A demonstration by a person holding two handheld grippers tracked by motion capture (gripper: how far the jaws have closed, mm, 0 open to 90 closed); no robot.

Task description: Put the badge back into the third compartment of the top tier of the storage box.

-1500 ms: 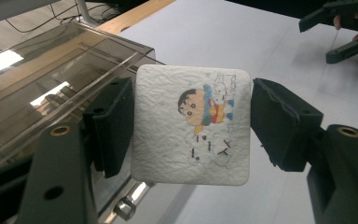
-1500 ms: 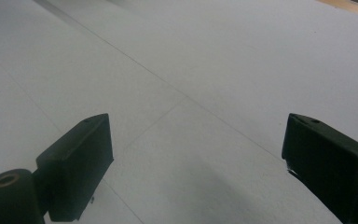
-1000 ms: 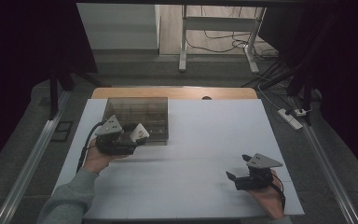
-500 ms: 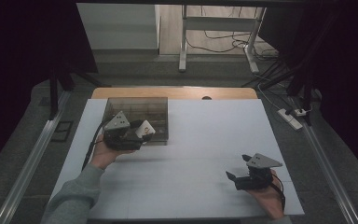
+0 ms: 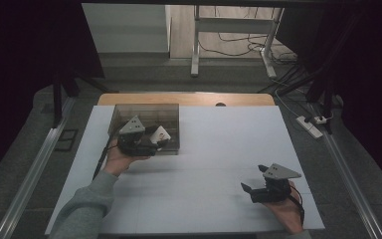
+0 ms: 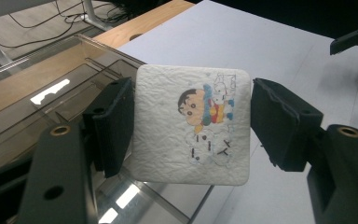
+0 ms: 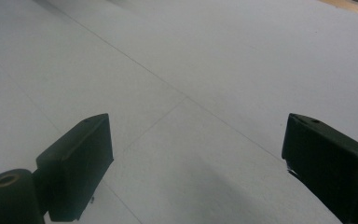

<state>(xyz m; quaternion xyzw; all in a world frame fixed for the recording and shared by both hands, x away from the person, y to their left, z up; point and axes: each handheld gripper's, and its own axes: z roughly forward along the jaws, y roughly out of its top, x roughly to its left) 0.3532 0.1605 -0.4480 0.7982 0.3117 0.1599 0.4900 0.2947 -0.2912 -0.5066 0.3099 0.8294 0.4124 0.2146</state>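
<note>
Pad (image 6: 193, 123) is clamped in left gripper (image 6: 191, 126) over box (image 5: 146, 127); release should probably be made low. Right gripper (image 7: 196, 163) is held apart.

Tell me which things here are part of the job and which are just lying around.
In the job:
- white cartoon pad, clamped in the left gripper
- clear plastic box

Lying about:
- power strip on the floor
- cables
- right gripper, fingers open, idle
</note>
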